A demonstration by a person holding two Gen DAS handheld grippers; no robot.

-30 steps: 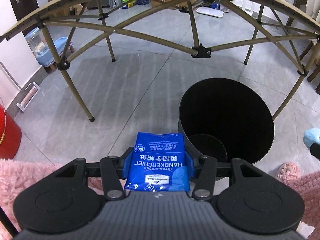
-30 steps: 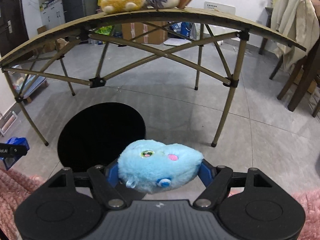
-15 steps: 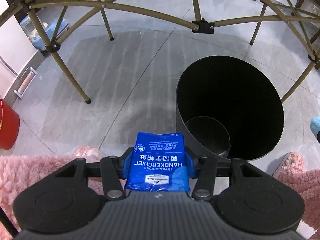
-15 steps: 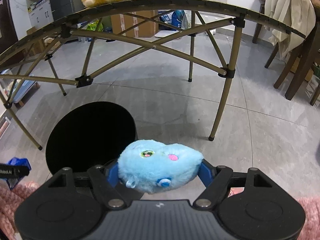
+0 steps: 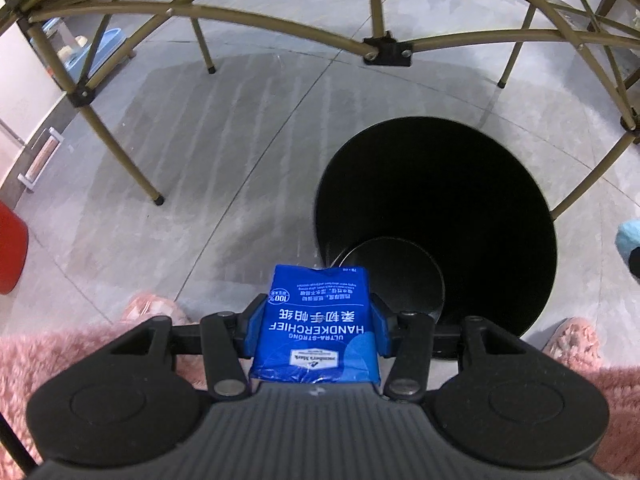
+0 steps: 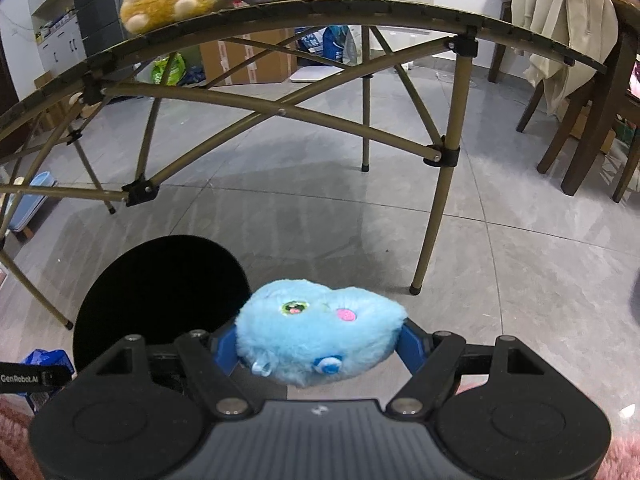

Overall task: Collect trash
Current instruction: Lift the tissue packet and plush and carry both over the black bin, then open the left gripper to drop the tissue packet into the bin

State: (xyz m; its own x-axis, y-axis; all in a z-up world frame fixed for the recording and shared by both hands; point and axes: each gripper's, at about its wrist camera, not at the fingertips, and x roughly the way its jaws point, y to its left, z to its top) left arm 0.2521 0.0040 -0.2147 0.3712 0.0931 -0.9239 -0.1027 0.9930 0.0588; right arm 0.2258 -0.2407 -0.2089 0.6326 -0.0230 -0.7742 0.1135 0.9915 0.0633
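My left gripper (image 5: 316,320) is shut on a blue handkerchief tissue pack (image 5: 316,328). It holds the pack above the floor, just left of the near rim of a black trash bin (image 5: 496,184) that stands open on the grey tiles. My right gripper (image 6: 316,344) is shut on a fluffy light-blue plush toy (image 6: 316,336). In the right wrist view the bin (image 6: 160,284) lies ahead and to the left of the toy. The tissue pack (image 6: 44,360) shows at that view's left edge, and the toy (image 5: 628,236) at the left wrist view's right edge.
A folding table with tan metal legs (image 6: 440,208) arches over the floor behind the bin; plush toys (image 6: 168,0) lie on its top. Pink fluffy slippers (image 5: 576,344) flank the gripper. A red object (image 5: 10,256) is at the left, and dark wooden chairs (image 6: 584,132) at the right.
The left gripper has tilted down and moved closer to the bin, which now looks larger. The right gripper has lifted its view slightly. Both grips are unchanged.
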